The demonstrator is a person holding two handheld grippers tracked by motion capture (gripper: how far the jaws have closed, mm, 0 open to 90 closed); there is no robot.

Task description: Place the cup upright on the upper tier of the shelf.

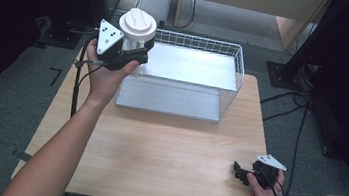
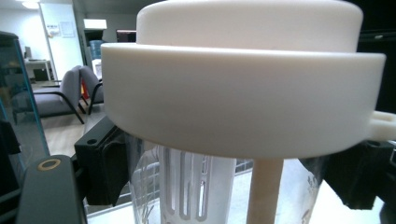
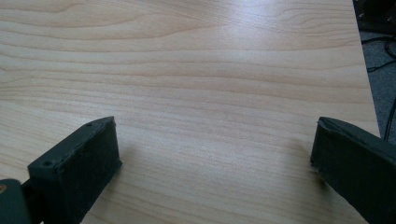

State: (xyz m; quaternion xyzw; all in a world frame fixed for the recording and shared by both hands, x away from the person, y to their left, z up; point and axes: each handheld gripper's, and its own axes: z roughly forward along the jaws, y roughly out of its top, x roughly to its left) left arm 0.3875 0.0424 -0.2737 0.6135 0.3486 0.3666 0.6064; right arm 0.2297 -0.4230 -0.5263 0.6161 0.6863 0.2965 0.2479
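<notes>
A clear jar with a broad white lid [image 1: 138,23] hangs over the rear left corner of a white wire basket [image 1: 239,65]. My left gripper [image 1: 138,49] is shut on its clear body just under the lid. In the left gripper view the lid [image 2: 243,93] looms close, and a white slotted tube [image 2: 196,186] stands inside the clear wall between the black pads [image 2: 105,168]. My right gripper [image 1: 239,172] lies low at the table's front right corner, jaws wide open. In the right gripper view my right gripper [image 3: 215,149] has bare wood between its pads [image 3: 84,158].
The wooden table [image 1: 166,147] carries the basket at its far side, with a grey sheet lining the basket's floor. Cables [image 1: 287,107] run over the carpet to the right. Dark stands rise at both rear corners.
</notes>
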